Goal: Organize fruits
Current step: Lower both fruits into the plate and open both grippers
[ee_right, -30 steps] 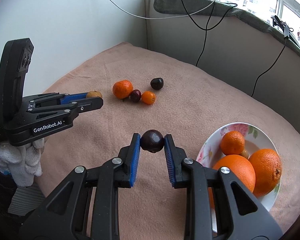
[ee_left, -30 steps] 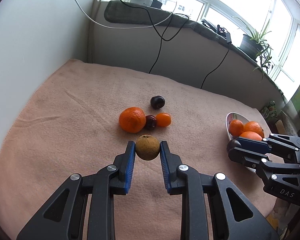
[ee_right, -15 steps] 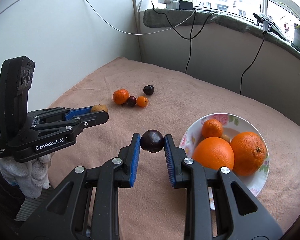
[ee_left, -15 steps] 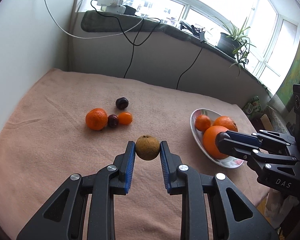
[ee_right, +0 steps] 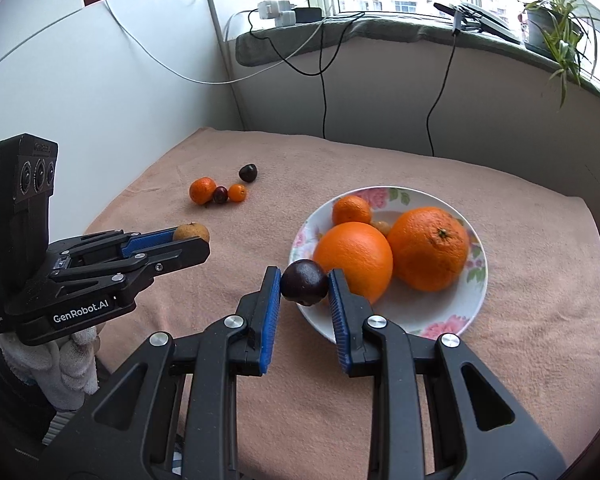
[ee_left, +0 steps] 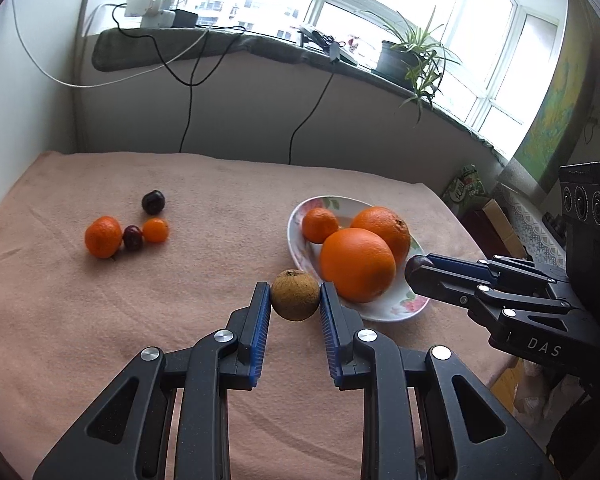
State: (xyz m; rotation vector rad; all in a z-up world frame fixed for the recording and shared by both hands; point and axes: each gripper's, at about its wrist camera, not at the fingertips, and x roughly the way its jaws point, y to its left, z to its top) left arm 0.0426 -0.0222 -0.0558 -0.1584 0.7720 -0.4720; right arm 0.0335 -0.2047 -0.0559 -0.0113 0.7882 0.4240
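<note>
- The pink blanket (ee_left: 100,320) covers the whole work surface in front of you, running back to the wall under the window sill
- Your left gripper (ee_left: 295,306) is clamped on the brown round fruit (ee_left: 295,295), blue pads pressing both its sides; it is lifted off the blanket, just beside the near left rim of the bowl
- Your right gripper (ee_right: 304,292) is closed on the dark plum (ee_right: 304,283), which you hold raised at the near left rim of the bowl, close to the front orange
- The flowered bowl (ee_right: 452,320) sits on the right part of the blanket and holds the fruit listed next
- Two big oranges lie touching in it, the front orange (ee_right: 353,258) and the back orange (ee_right: 428,248)
- A smaller mandarin (ee_right: 351,210) rests behind them at the far side, and a small yellowish fruit (ee_right: 381,227) peeks out between the three, mostly hidden
- Well apart from the bowl, to the left on the blanket, a loose cluster lies: a loose mandarin (ee_left: 103,237), a small red-dark fruit (ee_left: 133,237) touching it, a tiny orange fruit (ee_left: 155,230) just beside that, and a second dark plum (ee_left: 153,202) a little behind them
</note>
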